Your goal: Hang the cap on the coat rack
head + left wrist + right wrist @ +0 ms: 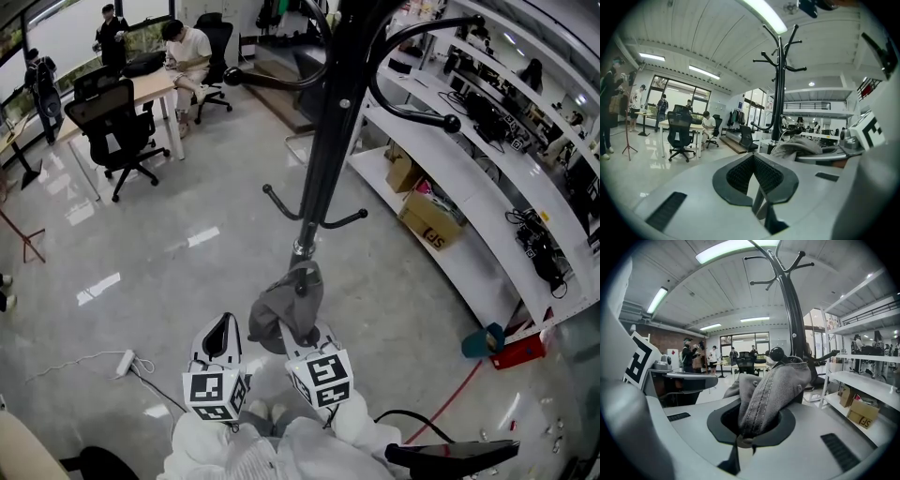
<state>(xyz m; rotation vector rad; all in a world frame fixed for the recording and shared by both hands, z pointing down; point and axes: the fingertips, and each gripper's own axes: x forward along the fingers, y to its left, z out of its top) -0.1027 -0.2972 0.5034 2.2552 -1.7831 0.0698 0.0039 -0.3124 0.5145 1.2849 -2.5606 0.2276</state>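
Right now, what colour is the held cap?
The cap is grey; the right gripper view shows it best.

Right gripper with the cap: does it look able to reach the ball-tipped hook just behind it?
Probably yes. The right gripper is shut on the cap, and the hook shows right behind the cap with nothing between. The left gripper sits off to the side, clear.
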